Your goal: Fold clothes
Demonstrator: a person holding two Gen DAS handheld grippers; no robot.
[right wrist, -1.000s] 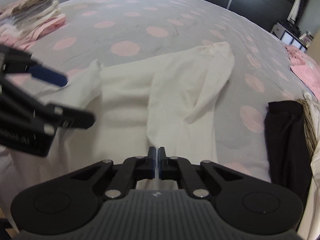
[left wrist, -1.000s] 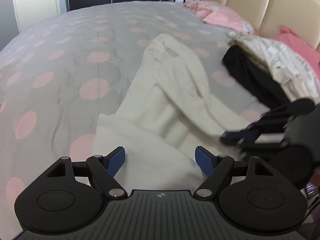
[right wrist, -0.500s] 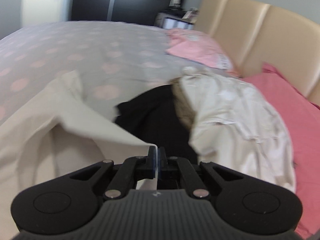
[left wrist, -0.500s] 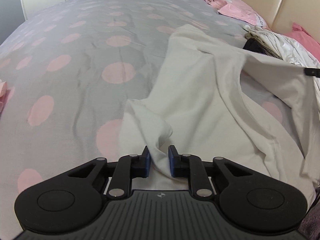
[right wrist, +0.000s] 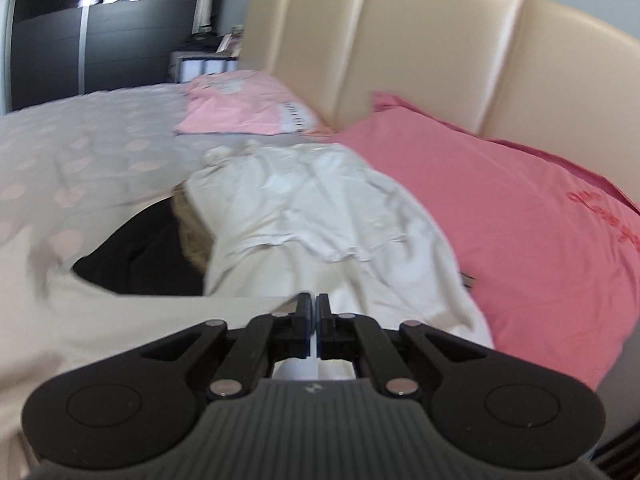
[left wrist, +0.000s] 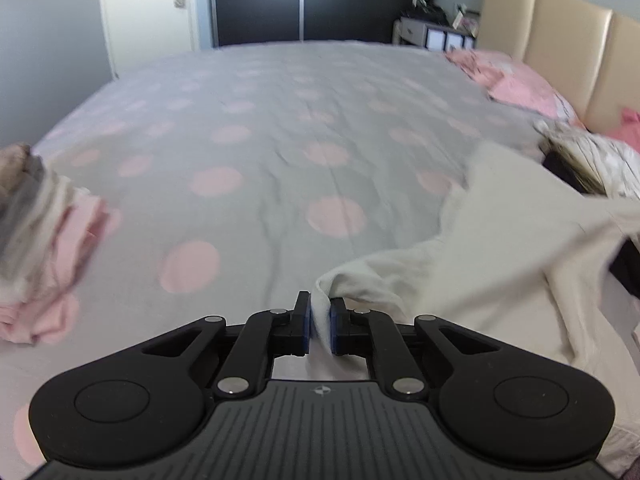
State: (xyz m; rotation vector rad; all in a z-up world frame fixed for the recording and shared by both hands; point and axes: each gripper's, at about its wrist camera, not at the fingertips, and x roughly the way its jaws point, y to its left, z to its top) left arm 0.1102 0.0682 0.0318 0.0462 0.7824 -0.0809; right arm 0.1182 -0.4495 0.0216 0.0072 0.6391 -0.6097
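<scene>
Left wrist, folded pile (left wrist: 44,240), unfolded heap (left wrist: 592,160)

The middle of the bed (left wrist: 280,128) lies bare and open. A folded stack (left wrist: 44,248) blocks the left; a heap of clothes (right wrist: 312,208) and pink pillow (right wrist: 500,220) crowd the headboard (right wrist: 420,48) side.

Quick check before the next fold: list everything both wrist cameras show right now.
Shirt: 1, cream, bed's right side, pinched by both tools.
Duvet: 1, grey with pink dots, covers bed.
Folded stack: 1, pink and grey, left edge.
Unfolded pile: 1, white, black and tan, near pillows.
Pillows: 2, pink, at headboard.
Headboard: 1, beige.
Wardrobe: 1, black, far wall.
Door: 1, white.
Left tool: 1, black, jaws just closing, pinching shirt.
Right tool: 1, black, shut on shirt.
</scene>
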